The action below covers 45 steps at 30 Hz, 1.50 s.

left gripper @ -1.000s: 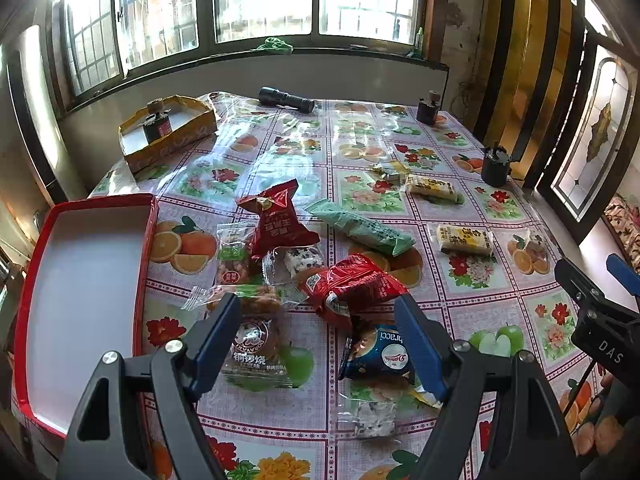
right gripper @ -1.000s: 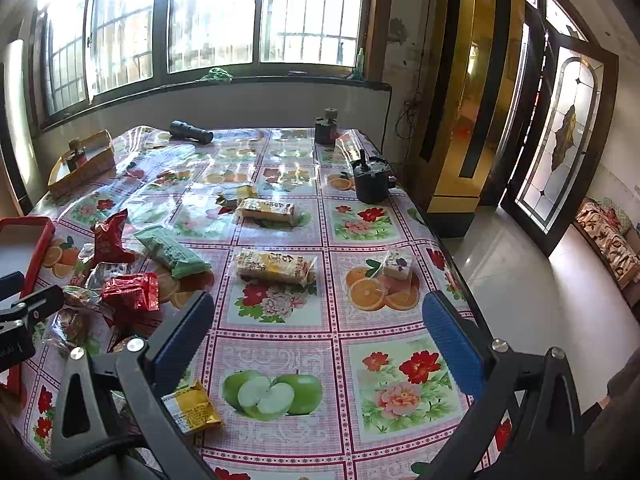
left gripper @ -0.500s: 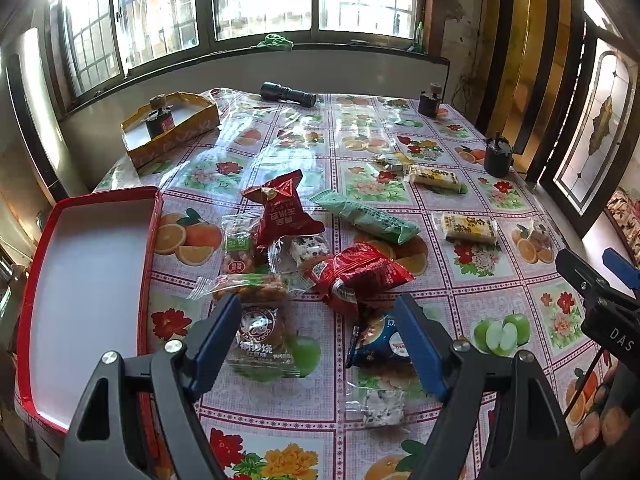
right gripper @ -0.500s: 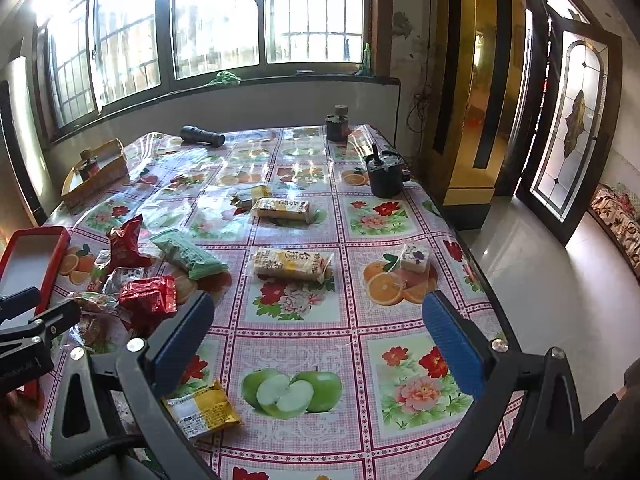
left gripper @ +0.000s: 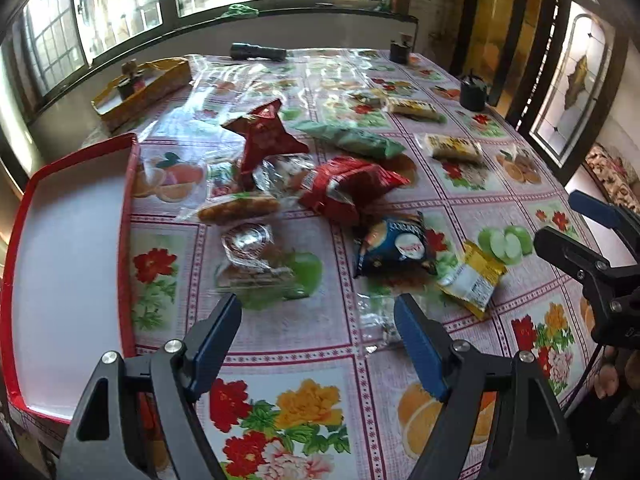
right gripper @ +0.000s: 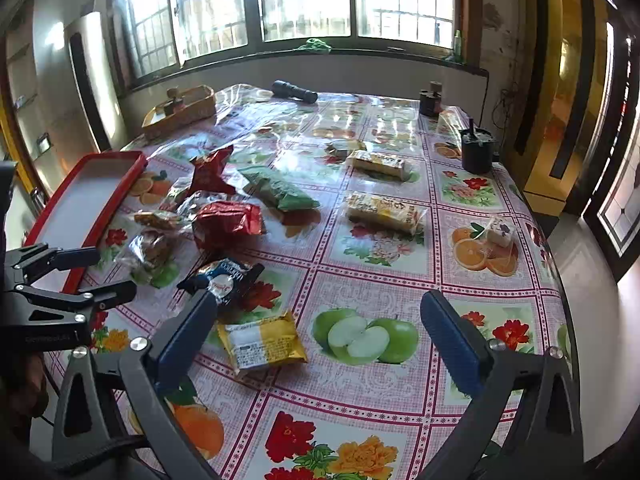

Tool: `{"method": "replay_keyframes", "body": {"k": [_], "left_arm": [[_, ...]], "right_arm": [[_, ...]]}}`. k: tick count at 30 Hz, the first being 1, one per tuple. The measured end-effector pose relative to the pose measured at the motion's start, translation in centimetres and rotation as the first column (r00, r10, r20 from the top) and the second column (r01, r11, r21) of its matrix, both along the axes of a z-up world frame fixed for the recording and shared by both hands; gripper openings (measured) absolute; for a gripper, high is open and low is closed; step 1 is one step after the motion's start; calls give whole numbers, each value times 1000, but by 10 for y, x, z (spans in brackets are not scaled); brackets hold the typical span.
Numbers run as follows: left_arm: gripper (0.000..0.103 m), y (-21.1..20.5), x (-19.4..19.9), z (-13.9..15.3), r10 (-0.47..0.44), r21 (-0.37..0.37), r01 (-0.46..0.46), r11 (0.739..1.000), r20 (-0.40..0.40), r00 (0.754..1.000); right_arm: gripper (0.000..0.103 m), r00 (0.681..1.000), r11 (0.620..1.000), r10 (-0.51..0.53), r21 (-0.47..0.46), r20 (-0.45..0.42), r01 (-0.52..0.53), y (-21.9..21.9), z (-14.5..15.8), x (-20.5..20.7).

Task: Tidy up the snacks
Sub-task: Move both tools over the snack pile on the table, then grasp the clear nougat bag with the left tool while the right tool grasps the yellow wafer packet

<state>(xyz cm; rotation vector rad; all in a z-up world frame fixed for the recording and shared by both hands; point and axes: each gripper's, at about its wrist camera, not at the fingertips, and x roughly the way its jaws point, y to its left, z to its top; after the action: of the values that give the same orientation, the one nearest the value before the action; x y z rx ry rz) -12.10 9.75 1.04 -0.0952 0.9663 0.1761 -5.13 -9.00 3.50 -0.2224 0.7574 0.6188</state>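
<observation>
left tongs (left gripper: 318,332) apart, empty | right tongs (right gripper: 318,330) apart, empty | snacks heaped mid-tabletop (right gripper: 400,380) beside red tray (left gripper: 60,248) | risk: glossy overlapping wrappers, a pinch may slip or drag neighbours

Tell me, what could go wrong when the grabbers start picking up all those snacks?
The snacks by the red tray lie in a heap, so the left gripper might pinch two bags at once. The small cake sits near the table's edge and could get knocked off. The right gripper might crush the soft yellow packet if it squeezes hard.
</observation>
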Motion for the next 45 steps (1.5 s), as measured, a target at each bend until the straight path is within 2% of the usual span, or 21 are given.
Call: {"method": "replay_keyframes", "body": {"k": [8, 12, 15, 19, 28, 32, 37, 40, 45], "left_arm": [[79, -29, 13, -20, -102, -61, 99, 993, -50, 994], [79, -35, 23, -31, -120, -60, 116, 991, -77, 990], [76, -28, 29, -41, -102, -70, 95, 993, -106, 989], [64, -12, 26, -42, -84, -66, 78, 995, -99, 992], [67, 6, 29, -41, -87, -139, 74, 988, -91, 992], [68, 3, 36, -41, -90, -109, 79, 991, -98, 991], [61, -2, 39, -43, -81, -55, 77, 996, -93, 992], [50, 1, 40, -42, -73, -54, 68, 996, -88, 993], [47, 7, 36, -40, -62, -81, 55, 995, -85, 994]], "right_arm": [[74, 989, 992, 126, -3, -77, -127, 13, -16, -8], [71, 980, 988, 153, 16, -124, -153, 14, -24, -6], [71, 974, 986, 169, 26, -148, -167, 16, -29, -5], [71, 964, 979, 204, 16, -170, -205, 25, -36, -4], [71, 956, 967, 230, -73, -182, -246, 49, -55, 2], [71, 960, 963, 225, -109, -170, -245, 52, -58, 3], [53, 956, 962, 233, -104, -177, -254, 51, -61, 4], [51, 954, 964, 237, -80, -182, -254, 49, -60, 5], [47, 955, 969, 232, -42, -184, -243, 45, -56, 5]]}}
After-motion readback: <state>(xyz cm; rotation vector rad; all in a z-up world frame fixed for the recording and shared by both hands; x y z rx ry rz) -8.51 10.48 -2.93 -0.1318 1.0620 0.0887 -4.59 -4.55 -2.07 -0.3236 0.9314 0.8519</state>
